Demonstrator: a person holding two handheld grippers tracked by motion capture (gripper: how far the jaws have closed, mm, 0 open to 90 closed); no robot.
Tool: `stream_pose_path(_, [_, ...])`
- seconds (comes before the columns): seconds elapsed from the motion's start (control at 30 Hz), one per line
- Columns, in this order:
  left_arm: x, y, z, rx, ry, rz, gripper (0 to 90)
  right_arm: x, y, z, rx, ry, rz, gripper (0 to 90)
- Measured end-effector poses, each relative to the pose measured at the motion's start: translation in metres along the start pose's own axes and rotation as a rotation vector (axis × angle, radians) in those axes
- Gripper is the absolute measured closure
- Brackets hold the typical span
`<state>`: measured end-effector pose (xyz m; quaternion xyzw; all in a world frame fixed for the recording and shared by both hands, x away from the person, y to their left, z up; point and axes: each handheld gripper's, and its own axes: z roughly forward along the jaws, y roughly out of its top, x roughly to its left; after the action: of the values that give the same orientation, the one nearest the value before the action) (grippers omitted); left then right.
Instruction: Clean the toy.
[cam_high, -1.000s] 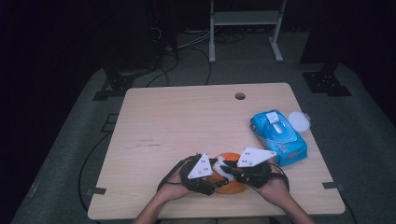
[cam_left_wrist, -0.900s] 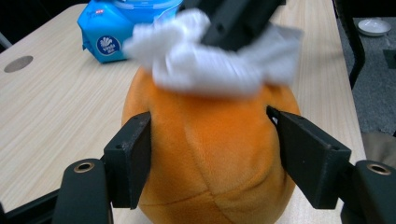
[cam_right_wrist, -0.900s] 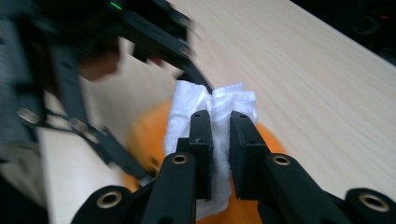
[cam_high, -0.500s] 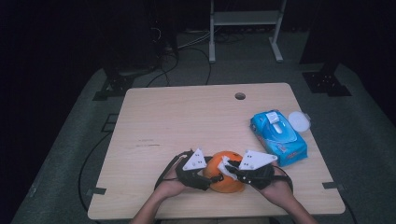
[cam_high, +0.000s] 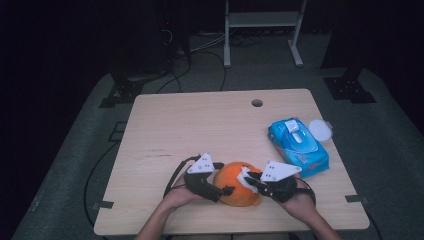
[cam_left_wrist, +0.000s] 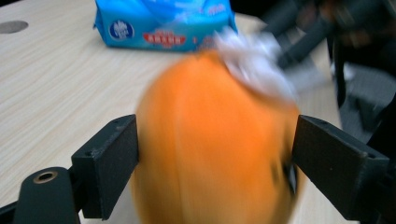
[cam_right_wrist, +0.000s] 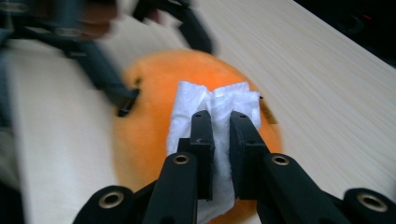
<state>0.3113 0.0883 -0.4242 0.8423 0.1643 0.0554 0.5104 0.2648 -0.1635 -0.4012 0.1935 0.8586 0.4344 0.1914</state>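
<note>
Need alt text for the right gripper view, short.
The right gripper is shut on a folded white wipe and presses it against an orange ball on a light wooden table. Behind the ball, blurred, is the left gripper.

I count one round orange plush ball (cam_high: 236, 190) near my edge of the light wooden table (cam_high: 200, 125), and one folded white wipe (cam_right_wrist: 212, 121) lying against it. There is one blue plastic pack of wet wipes (cam_high: 298, 146), with one round white plastic lid (cam_high: 320, 130) just beside it. I have two black two-jaw grippers, the left gripper (cam_high: 225, 191) and the right gripper (cam_high: 250, 179).
</note>
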Motion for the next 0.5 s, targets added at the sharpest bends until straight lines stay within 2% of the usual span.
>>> stream_pose_path(0.03, [0.000,0.000,0.002,0.010,-0.001,-0.003,16.3,0.005,0.003,0.001,0.000,0.008,-0.017,80.1])
stream_pose_path(0.07, [-0.001,-0.003,0.003,0.016,0.006,0.012,19.4,0.008,0.005,0.003,0.000,0.006,-0.042,80.0])
stream_pose_path(0.13, [-0.002,-0.006,0.004,0.018,0.014,0.013,24.7,0.010,0.006,0.003,0.019,-0.018,-0.070,79.8])
stream_pose_path(0.23, [-0.003,-0.007,0.004,0.028,0.029,0.018,28.1,-0.002,0.001,-0.001,0.014,-0.005,-0.024,79.5])
stream_pose_path(0.4, [-0.004,-0.007,0.004,0.030,0.031,0.020,28.2,-0.025,-0.014,-0.011,0.006,-0.032,0.080,79.5])
stream_pose_path(0.5, [-0.009,-0.005,0.005,0.032,0.029,0.063,28.2,-0.022,-0.011,-0.012,-0.004,-0.040,0.080,79.7])
